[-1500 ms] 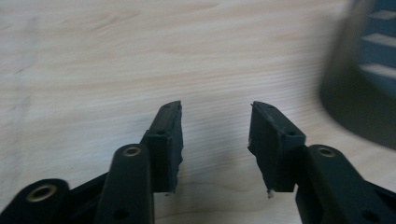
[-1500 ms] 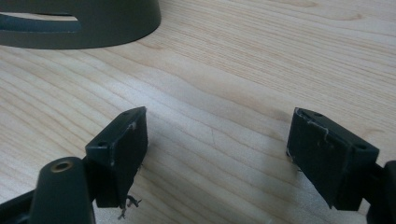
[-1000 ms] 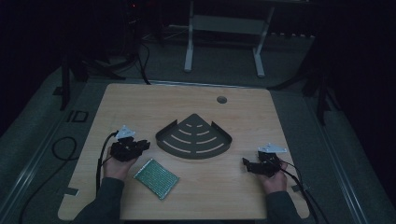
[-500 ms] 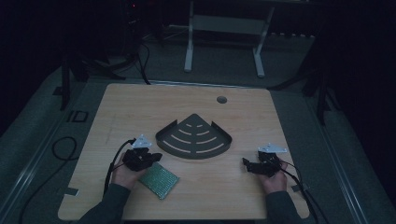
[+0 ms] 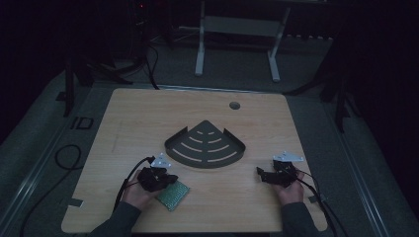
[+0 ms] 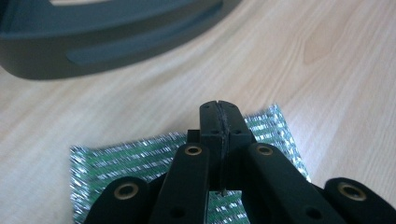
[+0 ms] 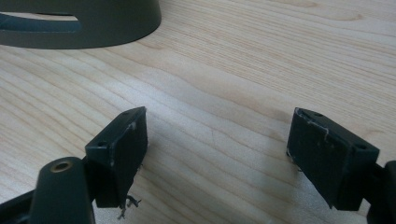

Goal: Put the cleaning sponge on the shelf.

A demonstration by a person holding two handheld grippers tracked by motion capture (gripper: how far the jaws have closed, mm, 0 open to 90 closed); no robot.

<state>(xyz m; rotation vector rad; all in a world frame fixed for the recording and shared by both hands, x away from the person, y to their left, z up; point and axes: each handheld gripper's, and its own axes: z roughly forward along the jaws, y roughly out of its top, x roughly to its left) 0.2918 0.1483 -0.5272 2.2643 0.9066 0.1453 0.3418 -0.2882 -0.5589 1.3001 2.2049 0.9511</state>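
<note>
Left gripper (image 6: 219,109) jaws pressed together, just finished closing, nothing visibly pinched; tips over the green mesh pad (image 6: 140,156) lying flat on the surface (image 6: 327,56) directly beneath. Right gripper (image 7: 217,154) jaws spread wide, empty, bare wood between. Dark fan-shaped tray (image 5: 205,146) ahead of both.

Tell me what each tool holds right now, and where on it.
The left tool has just closed above the green scouring pad; whether it pinches the pad cannot be told. The right tool stands open, holding nothing.
</note>
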